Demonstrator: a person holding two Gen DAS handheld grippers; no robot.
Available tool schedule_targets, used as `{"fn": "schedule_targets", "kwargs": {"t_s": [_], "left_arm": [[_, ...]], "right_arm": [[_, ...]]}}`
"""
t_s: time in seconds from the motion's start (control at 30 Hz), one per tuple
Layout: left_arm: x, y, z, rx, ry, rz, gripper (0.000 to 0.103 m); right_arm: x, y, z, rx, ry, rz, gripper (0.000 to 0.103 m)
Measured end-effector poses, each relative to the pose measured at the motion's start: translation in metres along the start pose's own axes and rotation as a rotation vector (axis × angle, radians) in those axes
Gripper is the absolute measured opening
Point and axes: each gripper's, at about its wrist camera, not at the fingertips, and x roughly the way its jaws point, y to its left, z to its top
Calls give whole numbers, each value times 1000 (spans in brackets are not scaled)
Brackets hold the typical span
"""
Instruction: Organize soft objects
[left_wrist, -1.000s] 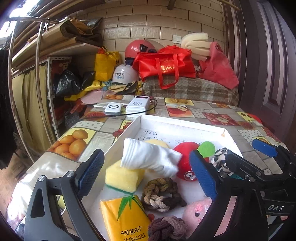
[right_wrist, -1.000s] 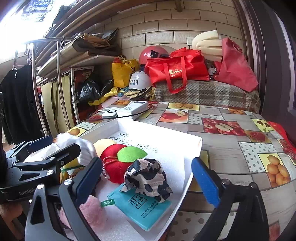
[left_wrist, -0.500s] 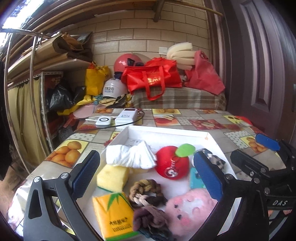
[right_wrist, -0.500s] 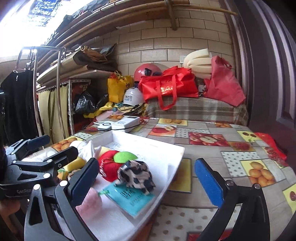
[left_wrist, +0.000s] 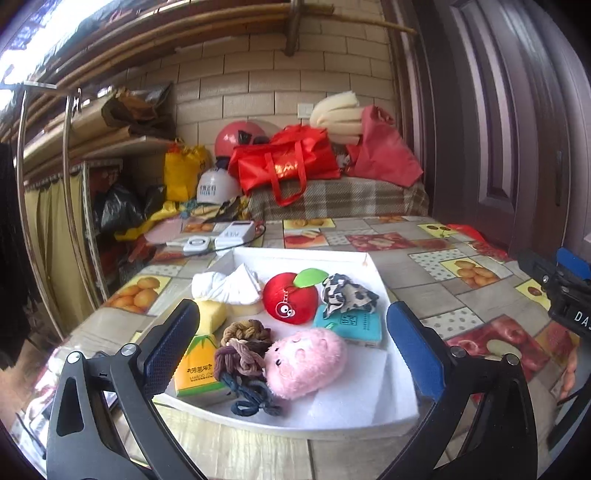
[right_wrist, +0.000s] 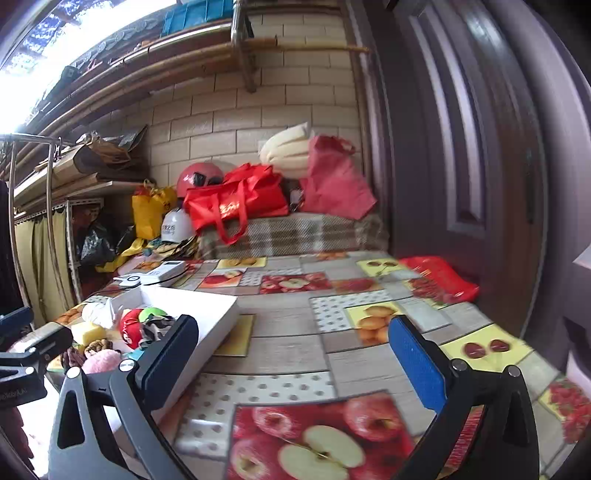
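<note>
A white tray (left_wrist: 373, 271) on the table holds several soft things: a red plush apple (left_wrist: 290, 299), a pink plush pig (left_wrist: 304, 363), a white cloth (left_wrist: 225, 286), a yellow sponge (left_wrist: 210, 314), knotted ropes (left_wrist: 243, 350), a spotted cloth (left_wrist: 345, 293), a teal tissue pack (left_wrist: 351, 326) and a yellow tissue pack (left_wrist: 199, 369). My left gripper (left_wrist: 291, 350) is open and empty, above the tray's near edge. My right gripper (right_wrist: 291, 362) is open and empty over the bare tablecloth, right of the tray (right_wrist: 218, 314).
The table wears a fruit-pattern cloth (right_wrist: 332, 332). A white power bank and a round device (left_wrist: 221, 238) lie behind the tray. Red bags (left_wrist: 288, 166), helmets and a plaid-covered box stand at the back. A dark door (right_wrist: 480, 147) is at right, a metal rack (left_wrist: 70, 184) at left.
Both grippers have pulled back and risen from the tray, both open and empty throughout. The right one has swung right over bare tablecloth. The tray's contents stay put.
</note>
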Motion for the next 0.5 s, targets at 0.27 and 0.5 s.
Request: {"fn": "schedule_targets", "kwargs": {"t_s": [0.27,0.5], "left_arm": [[-6,-11,-6,-77,70,62,102],[21,-12,-14,-48,240,93,102]], "right_arm": [[4,-19,-4,83,80,67,103],[-5,-6,-8,6,52,-18,103]]}}
